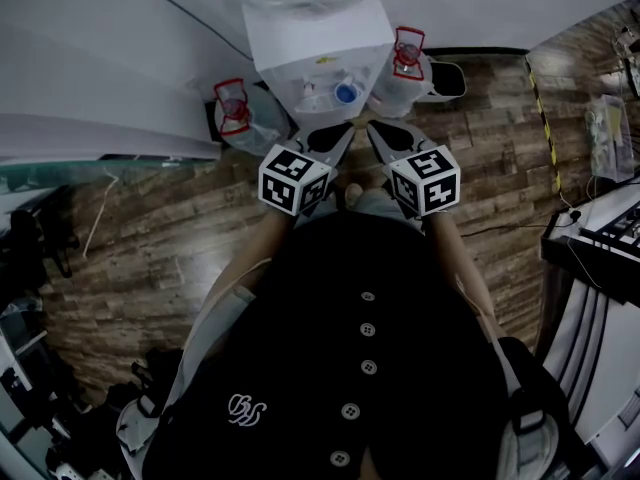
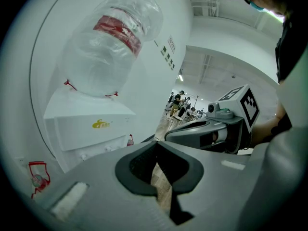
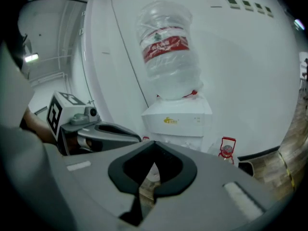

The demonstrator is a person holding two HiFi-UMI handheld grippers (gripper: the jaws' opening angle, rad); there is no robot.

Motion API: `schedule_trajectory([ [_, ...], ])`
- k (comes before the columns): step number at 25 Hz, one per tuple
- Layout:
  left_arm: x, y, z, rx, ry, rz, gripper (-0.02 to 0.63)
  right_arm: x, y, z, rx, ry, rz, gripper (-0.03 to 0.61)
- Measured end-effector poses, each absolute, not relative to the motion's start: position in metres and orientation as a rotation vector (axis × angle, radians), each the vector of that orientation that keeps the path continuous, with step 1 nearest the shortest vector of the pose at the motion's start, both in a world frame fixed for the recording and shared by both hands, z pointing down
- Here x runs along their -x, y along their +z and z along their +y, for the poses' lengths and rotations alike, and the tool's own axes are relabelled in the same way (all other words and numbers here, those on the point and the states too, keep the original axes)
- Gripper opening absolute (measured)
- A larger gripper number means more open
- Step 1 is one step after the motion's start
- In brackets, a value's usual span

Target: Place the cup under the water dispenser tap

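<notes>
The white water dispenser (image 1: pixel 315 38) stands against the wall ahead, with a clear bottle (image 3: pixel 166 49) upside down on top and a blue tap (image 1: pixel 346 93) on its front. My left gripper (image 1: pixel 340 136) and right gripper (image 1: pixel 376 134) hover side by side just short of the taps, both pointing at them. Each is shut with nothing held. In the left gripper view the dispenser (image 2: pixel 91 124) lies left of my jaws (image 2: pixel 156 146), and the right gripper (image 2: pixel 169 135) is beside them. A pale shape (image 3: pixel 152 170) shows through the right jaws' hollow; I cannot tell whether it is the cup.
Two spare bottles with red handles stand on the wooden floor, one to the left of the dispenser (image 1: pixel 232 108) and one to its right (image 1: pixel 408 56). A black bin (image 1: pixel 447 78) sits at the right by the wall. A desk with equipment (image 1: pixel 600 233) is at the far right.
</notes>
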State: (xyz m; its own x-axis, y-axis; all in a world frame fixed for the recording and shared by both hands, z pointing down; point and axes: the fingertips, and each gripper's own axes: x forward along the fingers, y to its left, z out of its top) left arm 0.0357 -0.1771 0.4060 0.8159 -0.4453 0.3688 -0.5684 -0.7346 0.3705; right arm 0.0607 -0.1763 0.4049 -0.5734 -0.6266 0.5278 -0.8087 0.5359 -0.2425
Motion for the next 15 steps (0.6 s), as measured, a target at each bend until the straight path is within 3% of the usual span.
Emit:
schedule_trajectory([
  [15, -0.0344, 0.4117, -0.1723, -2.481, 0.378, -0.773, 0.005, -0.0581, 0.4093, -0.1700, -1.139, 0.769, -2.415, 0.000],
])
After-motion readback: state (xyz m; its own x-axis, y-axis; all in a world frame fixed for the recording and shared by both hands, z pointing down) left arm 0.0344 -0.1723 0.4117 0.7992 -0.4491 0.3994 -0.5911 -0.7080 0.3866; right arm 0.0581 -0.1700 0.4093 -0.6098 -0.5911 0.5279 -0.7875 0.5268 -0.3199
